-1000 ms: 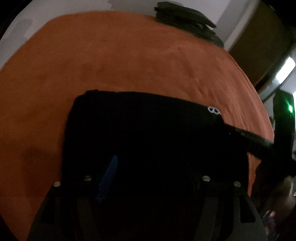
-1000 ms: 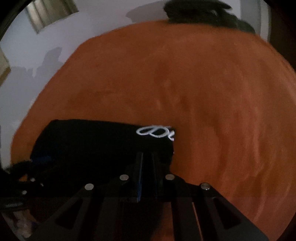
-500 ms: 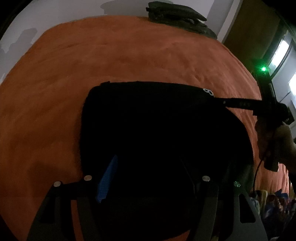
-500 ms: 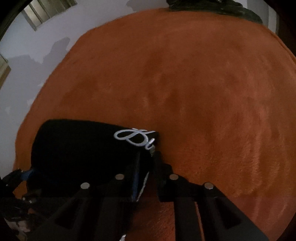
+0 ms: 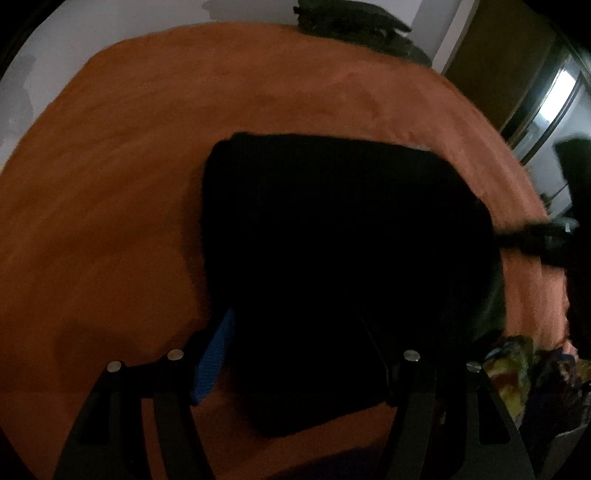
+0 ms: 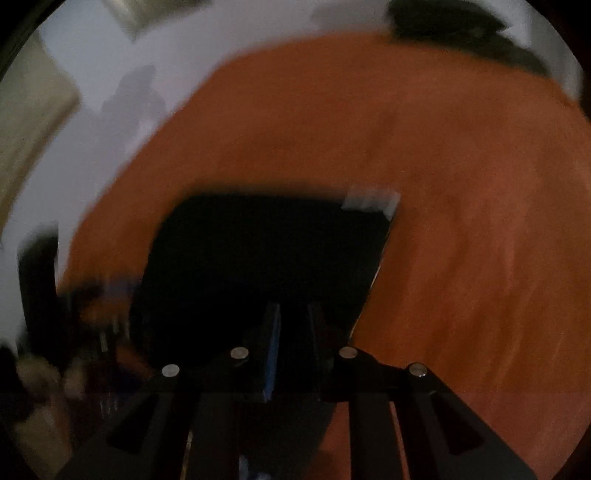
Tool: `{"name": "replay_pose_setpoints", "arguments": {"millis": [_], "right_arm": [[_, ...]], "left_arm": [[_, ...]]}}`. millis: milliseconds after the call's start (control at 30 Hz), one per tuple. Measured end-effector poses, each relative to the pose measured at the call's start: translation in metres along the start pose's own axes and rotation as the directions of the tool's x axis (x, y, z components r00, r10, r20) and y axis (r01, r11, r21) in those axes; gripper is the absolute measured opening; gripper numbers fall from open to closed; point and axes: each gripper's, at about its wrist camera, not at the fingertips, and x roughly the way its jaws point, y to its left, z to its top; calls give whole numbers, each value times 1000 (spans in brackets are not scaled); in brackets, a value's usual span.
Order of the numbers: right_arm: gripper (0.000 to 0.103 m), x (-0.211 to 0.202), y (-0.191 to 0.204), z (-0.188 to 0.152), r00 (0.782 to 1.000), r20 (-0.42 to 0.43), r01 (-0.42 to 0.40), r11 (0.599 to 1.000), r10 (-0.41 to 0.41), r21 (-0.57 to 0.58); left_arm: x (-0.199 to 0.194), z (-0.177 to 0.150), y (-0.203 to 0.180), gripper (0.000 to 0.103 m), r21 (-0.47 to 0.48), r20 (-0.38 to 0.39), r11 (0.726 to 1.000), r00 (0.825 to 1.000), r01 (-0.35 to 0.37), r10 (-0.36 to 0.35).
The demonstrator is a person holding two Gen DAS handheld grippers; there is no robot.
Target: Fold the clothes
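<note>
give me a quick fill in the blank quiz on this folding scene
1. The folded garment is ____ in colour.
2. It lies on an ____ blanket.
3. The dark pile of clothes sits at the blanket's ____ edge.
4. The left gripper has its jaws set ____ apart.

Missing words: black; orange; far; wide

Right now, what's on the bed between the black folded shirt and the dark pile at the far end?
Nothing: only bare orange blanket between shirt and pile, in both views.
</note>
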Motion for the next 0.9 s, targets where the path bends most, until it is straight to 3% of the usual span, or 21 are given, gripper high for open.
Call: {"name": "replay_pose_setpoints", "arguments": {"millis": [67,100,233,367,467,533,633,700,900], "right_arm": [[14,22,-3,-16,992,-125,-13,1000,15,15],[13,24,-5,-20,991,-134,-15,999,19,31],[13,-7,-5,-32,995,-80,-51,995,58,81],[14,-35,-8,-51,997,25,-80,990,77,114],[14,-5,-9,-68,997,-52,-56,988,64,147],[14,17,-7,-74,994,-91,-52,985,67,166],[17,7,-4,-75,994,-43,-97,983,105,153],[17,2,-3,-70,994,-8,-108,982,111,152],[17,-2,-10,-42,993,67,-106,979,96,174]], "left_arm": [[-4,1,8,70,-25,3,1000,1000,4,-4],[-7,1,13,70,-38,4,999,1000,5,-5],[-26,13,29,70,-86,48,996,998,35,-31],[-36,43,41,70,-102,103,994,994,48,-37],[-31,64,44,71,-99,117,994,992,52,-40],[-17,72,40,71,-71,103,997,995,-6,14],[11,62,35,71,-16,26,994,993,-111,111],[27,51,35,72,12,1,990,990,-139,139],[16,45,47,72,-65,16,996,998,-60,61]]}}
